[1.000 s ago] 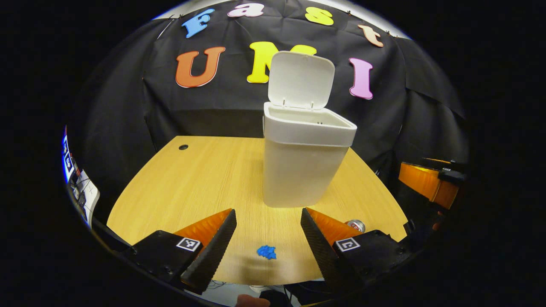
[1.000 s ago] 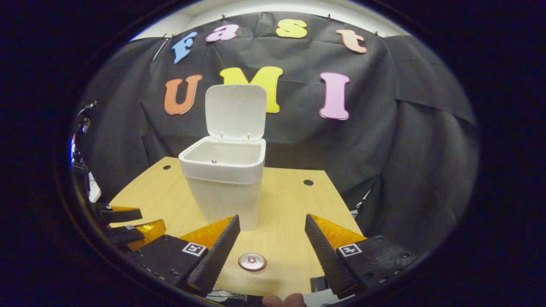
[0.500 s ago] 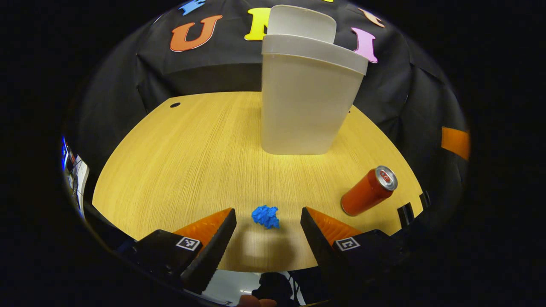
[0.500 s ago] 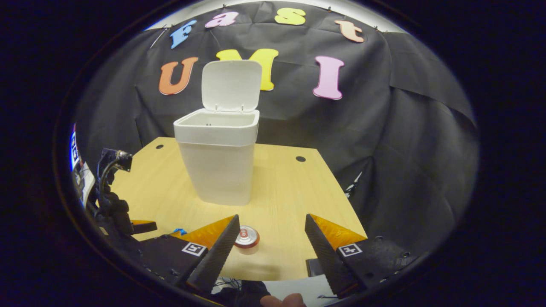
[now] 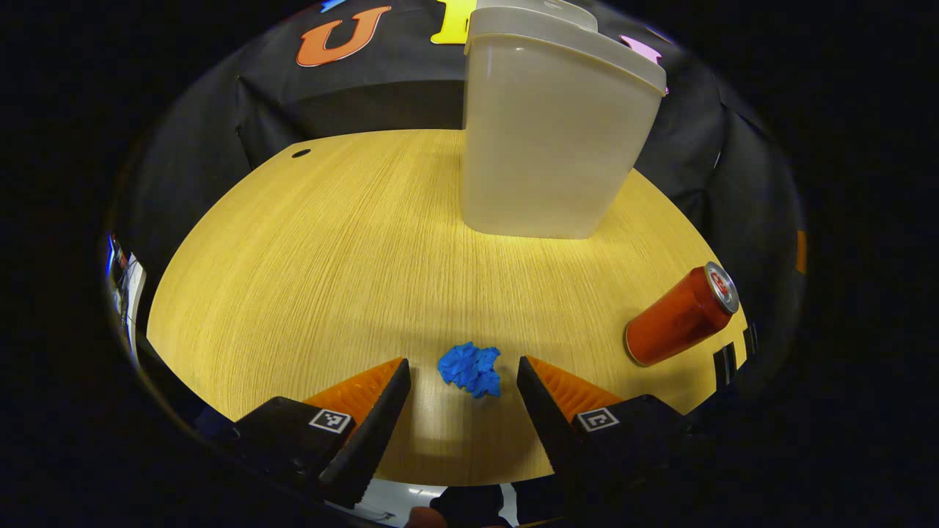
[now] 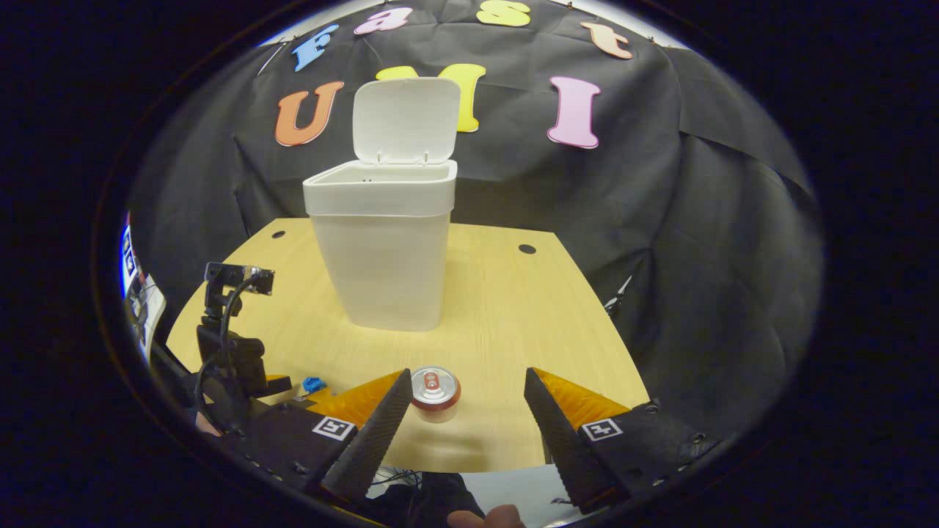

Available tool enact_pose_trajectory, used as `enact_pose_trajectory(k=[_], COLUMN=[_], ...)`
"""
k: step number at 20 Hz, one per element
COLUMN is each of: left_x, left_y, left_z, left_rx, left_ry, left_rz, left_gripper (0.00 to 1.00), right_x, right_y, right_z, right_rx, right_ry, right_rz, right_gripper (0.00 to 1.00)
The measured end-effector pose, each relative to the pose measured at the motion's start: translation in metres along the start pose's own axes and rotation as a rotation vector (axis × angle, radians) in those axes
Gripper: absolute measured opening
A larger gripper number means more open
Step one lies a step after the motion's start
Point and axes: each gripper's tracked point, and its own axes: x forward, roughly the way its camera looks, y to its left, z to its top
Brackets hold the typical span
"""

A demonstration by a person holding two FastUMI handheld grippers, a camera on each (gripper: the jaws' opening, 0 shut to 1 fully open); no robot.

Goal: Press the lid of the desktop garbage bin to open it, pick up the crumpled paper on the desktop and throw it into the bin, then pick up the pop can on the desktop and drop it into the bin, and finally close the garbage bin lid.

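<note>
One garbage bin [image 6: 381, 242], white, lid [image 6: 406, 119] raised upright at the back, standing toward the far middle of one wooden desktop [image 5: 308, 242]. One crumpled paper [image 5: 471, 369], blue, lying on the desktop near its front edge, level with the tips of the left gripper [image 5: 462, 378], whose jaws stand wide apart and touch nothing. One pop can [image 6: 435, 389], red, upright near the front edge, just ahead of the right gripper [image 6: 467, 392], jaws likewise wide and empty. Since a second ago the left gripper has come down and forward: the paper, then well short of the tips, now sits between them; the right gripper has also closed in on the can. Two round holes in the far desktop; nothing stands between either gripper and its item.
</note>
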Motion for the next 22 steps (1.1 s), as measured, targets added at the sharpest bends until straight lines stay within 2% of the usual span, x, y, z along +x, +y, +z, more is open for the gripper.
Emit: enact_pose_trajectory(k=[5,11,12,13,15,18,19,20,22], left_x=[0.007,0.014,0.015,0.015,0.016,0.014,0.013,0.011,0.005], left_y=[-0.003,0.002,0.004,0.004,0.005,0.005,0.004,0.003,0.0], left_z=[-0.007,-0.005,-0.004,-0.002,0.004,0.018,0.024,0.032,0.053], left_rx=[0.004,0.045,0.047,0.044,0.042,0.052,0.054,0.054,0.053], left_ry=[0.015,0.023,0.022,0.019,0.018,0.009,0.006,-0.001,-0.027], left_rz=[-0.015,-0.004,0.003,0.001,-0.001,-0.001,-0.002,-0.005,-0.012], left_gripper=[0.85,0.63,0.56,0.59,0.42,0.29,0.32,0.26,0.25], right_x=[0.003,0.003,0.002,0.0,-0.001,-0.001,-0.001,-0.001,0.001], right_y=[0.016,0.023,0.022,0.022,0.023,0.024,0.025,0.026,0.023], right_z=[-0.009,-0.015,-0.017,-0.02,-0.023,-0.027,-0.028,-0.029,-0.033], right_rx=[-0.007,-0.018,-0.014,-0.013,-0.011,-0.019,-0.02,-0.021,-0.011], right_ry=[0.031,0.04,0.045,0.05,0.058,0.064,0.063,0.062,0.064], right_rz=[0.041,0.062,0.061,0.059,0.066,0.076,0.079,0.082,0.087], right_gripper=[0.96,0.94,0.96,0.96,0.96,0.96,0.96,0.96,0.94])
